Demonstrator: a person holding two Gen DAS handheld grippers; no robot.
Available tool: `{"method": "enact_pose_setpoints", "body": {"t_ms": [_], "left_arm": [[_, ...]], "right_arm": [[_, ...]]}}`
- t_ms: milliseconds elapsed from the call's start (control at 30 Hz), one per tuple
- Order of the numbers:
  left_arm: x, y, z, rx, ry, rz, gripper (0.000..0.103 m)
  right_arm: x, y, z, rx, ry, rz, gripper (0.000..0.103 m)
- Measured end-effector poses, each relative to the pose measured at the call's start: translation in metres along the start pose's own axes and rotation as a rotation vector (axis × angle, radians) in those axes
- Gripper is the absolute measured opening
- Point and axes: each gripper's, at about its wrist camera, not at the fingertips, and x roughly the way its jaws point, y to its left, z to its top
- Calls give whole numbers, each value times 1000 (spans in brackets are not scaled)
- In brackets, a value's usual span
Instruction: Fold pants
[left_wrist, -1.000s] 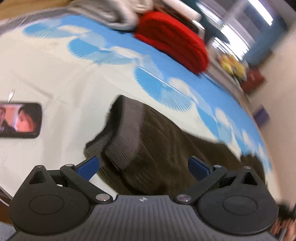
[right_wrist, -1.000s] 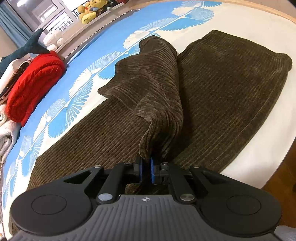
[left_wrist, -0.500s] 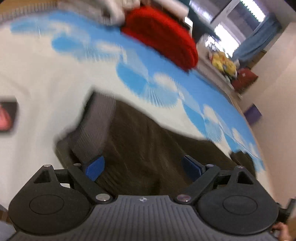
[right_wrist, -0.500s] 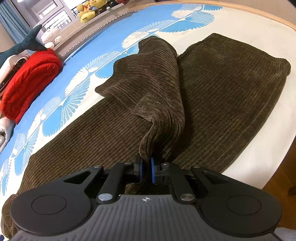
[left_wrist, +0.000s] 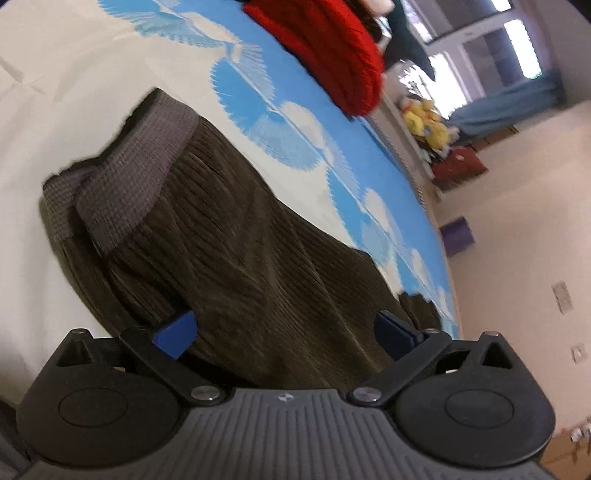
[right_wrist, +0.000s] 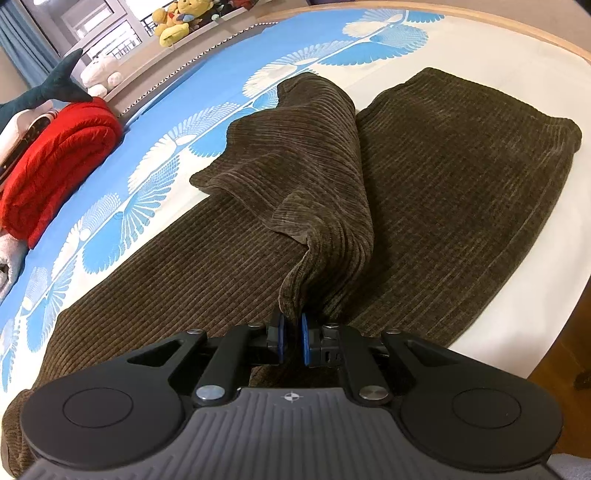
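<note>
Nearest in the right wrist view, the right tongs (right_wrist: 291, 334) are closed on a bunched fold of the pants (right_wrist: 424, 192). The blue pads (right_wrist: 279, 338) pinch the cloth of one leg hem (right_wrist: 295, 229), lifted and drawn back over the other fabric. The dark brown corduroy pants lie on the bed (right_wrist: 221, 70). From these tongs the legs run forward and away, so in this view the long axis goes from the near edge to the far hems at the upper right.

In the left wrist view, the left tongs (left_wrist: 284, 332) stand wide apart with nothing gripped. Their jaws have just been opening again after a small closing, and only flat cloth of the pants (left_wrist: 240, 258) lies under the gap; whether the pads touch it I cannot tell. The grey ribbed waistband (left_wrist: 129, 173) is ahead and to the left of these tongs, folded over itself, and the body of the garment stretches away to the right. So the waist end is on the left hand's side and the leg end on the right hand's side.

I judge that the coming move needs the left tongs to take the waist edge, so both ends can be brought together along the long axis.

Farther away on the bed lies a red blanket (right_wrist: 55, 162), and beyond it some plush toys (right_wrist: 177, 22) near the window.
</note>
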Motion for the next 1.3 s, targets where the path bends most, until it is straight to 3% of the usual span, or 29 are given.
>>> {"method": "enact_pose_setpoints", "body": {"t_ms": [100, 167, 267, 400, 500, 667, 733, 833, 933, 1000, 1067, 1133, 1233, 1300], "left_arm": [[0, 0, -11, -12, 61, -117, 102], [10, 3, -16, -46, 104, -156, 102], [25, 12, -14, -116, 136, -167, 102], [29, 18, -7, -167, 109, -195, 102], [28, 14, -4, -149, 82, -181, 102], [44, 23, -17, -165, 146, -38, 101], [41, 26, -12, -165, 100, -11, 99], [19, 25, 2, -135, -60, 18, 97], [10, 33, 12, -194, -131, 57, 97], [11, 39, 17, -223, -150, 157, 89], [14, 37, 24, -196, -135, 238, 40], [8, 17, 34, -90, -159, 296, 11], [-18, -17, 53, -41, -208, 242, 9], [-32, -31, 55, -18, -212, 251, 9]], "right_arm": [[0, -3, 1, 8, 6, 9, 11], [0, -4, 1, 12, 9, 12, 11], [0, -3, 1, 17, 7, 11, 11], [-2, 1, 0, 13, -5, 15, 11], [-2, -2, 1, 23, -3, 26, 11], [-5, -10, 3, 46, 3, 46, 11], [-6, -13, 4, 51, 0, 56, 11], [-10, -15, 4, 70, -20, 73, 11], [-20, -19, 6, 107, -79, 99, 11], [-23, -21, 8, 121, -101, 109, 11], [-19, -21, 8, 125, -85, 100, 11], [-17, -18, 8, 107, -82, 97, 9], [-25, -7, 9, 37, -151, 94, 8], [-31, -5, 8, 30, -197, 99, 8]]}}
